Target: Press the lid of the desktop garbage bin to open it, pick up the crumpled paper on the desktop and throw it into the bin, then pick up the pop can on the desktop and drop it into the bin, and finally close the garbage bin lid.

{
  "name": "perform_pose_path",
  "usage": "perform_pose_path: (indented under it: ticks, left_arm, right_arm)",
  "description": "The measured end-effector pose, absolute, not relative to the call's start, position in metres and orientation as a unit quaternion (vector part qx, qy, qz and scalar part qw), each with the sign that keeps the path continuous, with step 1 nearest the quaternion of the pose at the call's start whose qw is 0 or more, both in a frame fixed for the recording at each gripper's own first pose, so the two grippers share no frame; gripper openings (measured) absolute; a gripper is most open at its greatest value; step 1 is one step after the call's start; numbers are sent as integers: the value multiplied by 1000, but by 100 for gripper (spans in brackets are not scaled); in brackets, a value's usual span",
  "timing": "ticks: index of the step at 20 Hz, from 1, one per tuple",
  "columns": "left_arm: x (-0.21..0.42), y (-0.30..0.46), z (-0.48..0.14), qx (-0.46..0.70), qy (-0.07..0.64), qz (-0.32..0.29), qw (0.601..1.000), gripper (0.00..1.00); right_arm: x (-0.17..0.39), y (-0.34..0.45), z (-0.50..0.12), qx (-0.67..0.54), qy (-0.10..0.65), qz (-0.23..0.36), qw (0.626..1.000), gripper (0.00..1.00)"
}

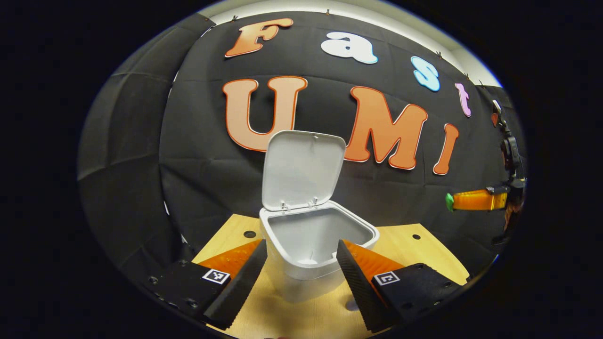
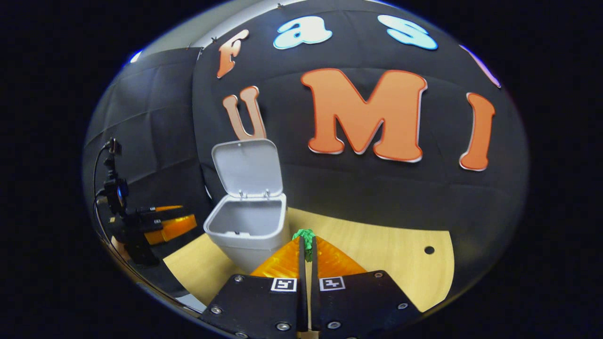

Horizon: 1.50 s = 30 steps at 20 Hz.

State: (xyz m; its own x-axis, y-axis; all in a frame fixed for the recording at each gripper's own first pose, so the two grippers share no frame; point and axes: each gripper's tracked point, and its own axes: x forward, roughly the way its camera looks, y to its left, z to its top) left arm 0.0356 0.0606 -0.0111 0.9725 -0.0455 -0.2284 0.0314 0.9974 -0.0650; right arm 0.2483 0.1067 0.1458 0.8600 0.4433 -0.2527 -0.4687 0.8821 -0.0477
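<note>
Left tool point(image 1: 301, 278), seen in the left gripper view, has its fingers spread wide to either side of the white plastic garbage bin point(image 1: 311, 245), which stands on the pale wooden bench point(image 1: 424, 254) with its flat white hinged lid point(image 1: 301, 169) tipped upright and its pale inside showing nothing I can make out. Right tool point(image 2: 307, 252), in the right gripper view, has its fingers pressed together on a small crumpled green scrap point(image 2: 306, 240) just right of the bin; released from there, the scrap would likely fall on the bench beside the rim.
</note>
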Motion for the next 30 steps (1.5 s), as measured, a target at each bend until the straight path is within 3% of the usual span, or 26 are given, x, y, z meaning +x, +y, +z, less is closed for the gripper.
perform_pose_path:
  ticks: [11, 26, 28, 30]
  left_arm:
    - [2, 129, -26, -26, 129, 29, 991, 95]
    - [-28, 182, -49, -20, 157, 61, 985, 95]
    - [-28, 185, -52, -25, 159, 61, 985, 95]
    - [-29, 187, -52, -31, 158, 61, 985, 95]
  right_arm:
    - [304, 257, 134, -86, 117, 322, 936, 2]
    - [346, 306, 49, -138, 186, 294, 927, 3]
    - [344, 310, 48, -133, 182, 297, 928, 11]
    - [346, 313, 46, -134, 177, 293, 930, 53]
